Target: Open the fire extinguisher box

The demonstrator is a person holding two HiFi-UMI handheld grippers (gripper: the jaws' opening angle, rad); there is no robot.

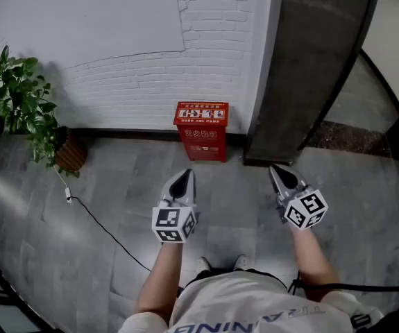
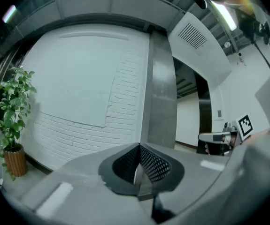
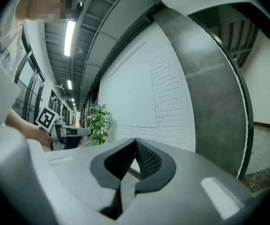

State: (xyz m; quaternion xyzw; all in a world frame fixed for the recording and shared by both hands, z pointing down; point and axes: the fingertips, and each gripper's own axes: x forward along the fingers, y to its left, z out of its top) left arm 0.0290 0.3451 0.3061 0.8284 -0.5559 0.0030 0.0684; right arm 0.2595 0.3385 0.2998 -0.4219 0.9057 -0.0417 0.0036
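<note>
Head view, 2 closed claws short of a red box
Head view: the fire extinguisher box (image 1: 201,131) stands closed on the floor (image 1: 116,186) against the white brick wall (image 1: 137,82), just left of the grey pillar (image 1: 310,68). The left claw (image 1: 180,184) and right claw (image 1: 282,179) hover apart from it, with a potted plant (image 1: 26,109) far to the left. Left gripper view: the jaws are pressed together with nothing between them, aimed at wall and pillar. Right gripper view: the jaws likewise meet at the tips, empty.
</note>
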